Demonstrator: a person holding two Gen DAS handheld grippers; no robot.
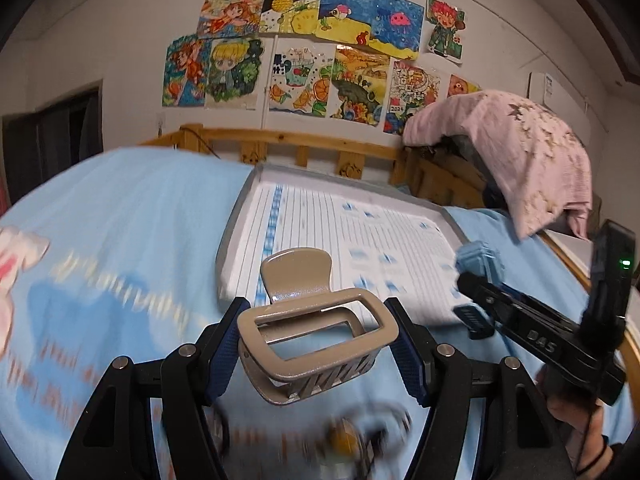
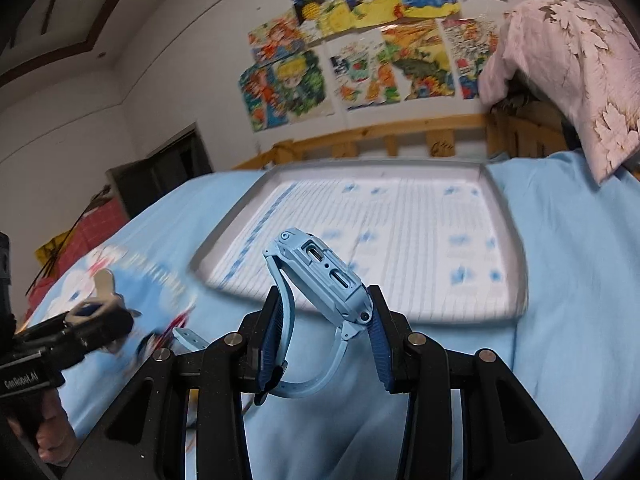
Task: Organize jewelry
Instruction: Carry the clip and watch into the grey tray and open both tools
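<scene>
While both my grippers are loaded and lifted above the light blue bedsheet (image 2: 568,280), I judge the risk lies in the set-down on the tray (image 1: 240,216) ahead of them: my left gripper (image 1: 320,344) is clamped on a beige hair claw clip (image 1: 312,320), pinched across its open rectangular frame, and that smooth plastic could twist or spring out if I loosen unevenly or tilt on the way in. My right gripper (image 2: 324,340) is clamped on a light blue smartwatch (image 2: 320,276), which sits tilted between the pads with its strap looping below; the trailing strap could catch on the tray's raised rim (image 2: 500,200) and drag the watch askew. The backgrounds are blurred in both views, so I cannot place either item precisely over the tray, which looks empty on its lined paper. The two grippers also sit near each other, and they could knock together if both go for the same spot. The left wrist view shows the right gripper (image 1: 476,288) off to the right, beside the tray's near right corner, carrying the watch (image 1: 478,260). The right wrist view shows the watch's side ports and buttons, and the left gripper (image 2: 94,312) low at the far left over a printed cartoon figure on the sheet
</scene>
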